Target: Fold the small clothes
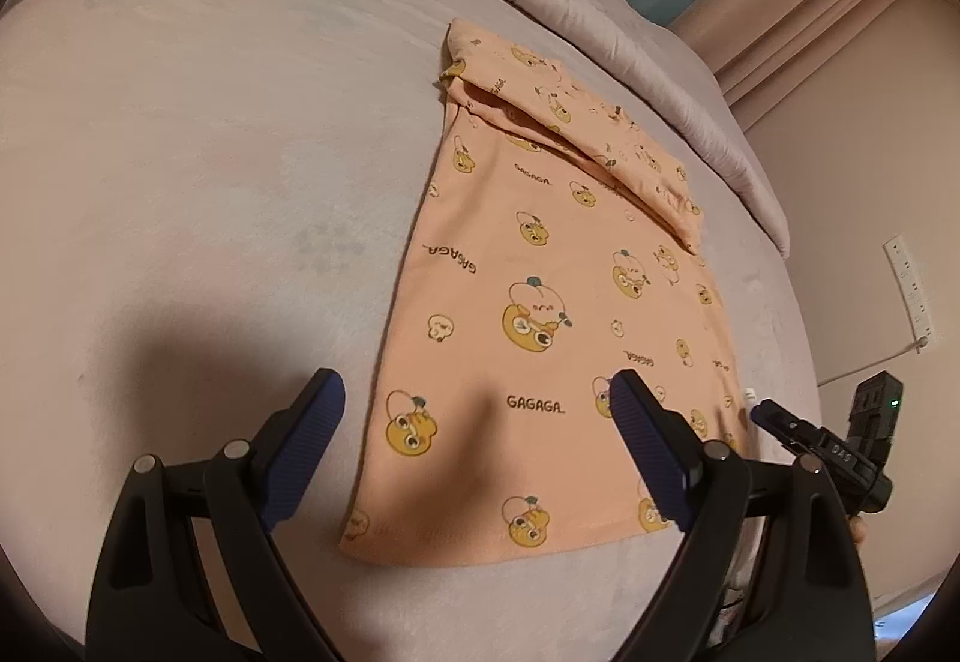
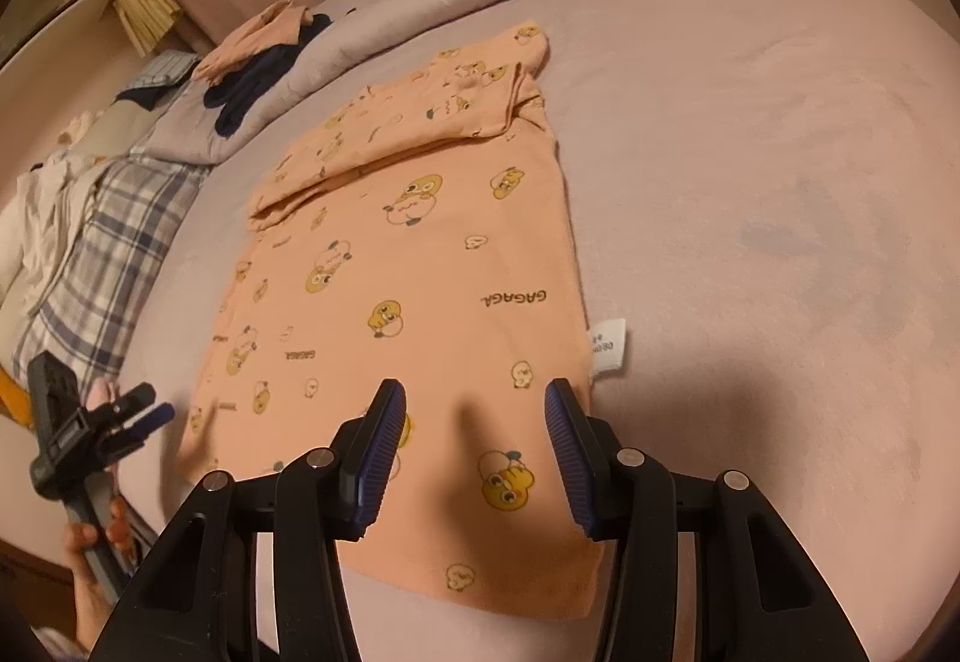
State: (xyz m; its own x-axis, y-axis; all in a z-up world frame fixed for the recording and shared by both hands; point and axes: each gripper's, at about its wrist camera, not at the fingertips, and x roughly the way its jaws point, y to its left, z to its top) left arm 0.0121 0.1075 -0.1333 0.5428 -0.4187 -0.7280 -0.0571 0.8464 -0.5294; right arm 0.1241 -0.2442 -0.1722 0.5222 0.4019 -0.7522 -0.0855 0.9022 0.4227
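Observation:
An orange garment point(image 1: 540, 314) printed with cartoon faces and "GAGAGA" lies flat on the bed sheet point(image 1: 180, 182), with its top part folded over across the far end. My left gripper point(image 1: 477, 392) hovers wide open over the garment's near left corner, nothing between its blue pads. In the right wrist view the same garment point(image 2: 408, 266) shows a white label point(image 2: 609, 347) at its right edge. My right gripper point(image 2: 474, 398) stands half open above the near edge, pinching nothing. Each gripper also shows in the other's view: the right gripper point(image 1: 771, 416) and the left gripper point(image 2: 150, 410), which a hand point(image 2: 90, 542) holds.
A rolled duvet point(image 2: 420, 2) runs along the far side of the bed, with dark clothes point(image 2: 258, 80) and another orange piece point(image 2: 258, 32) on it. A plaid pillow point(image 2: 108, 242) lies at the left. A socket strip point(image 1: 909, 290) is on the wall.

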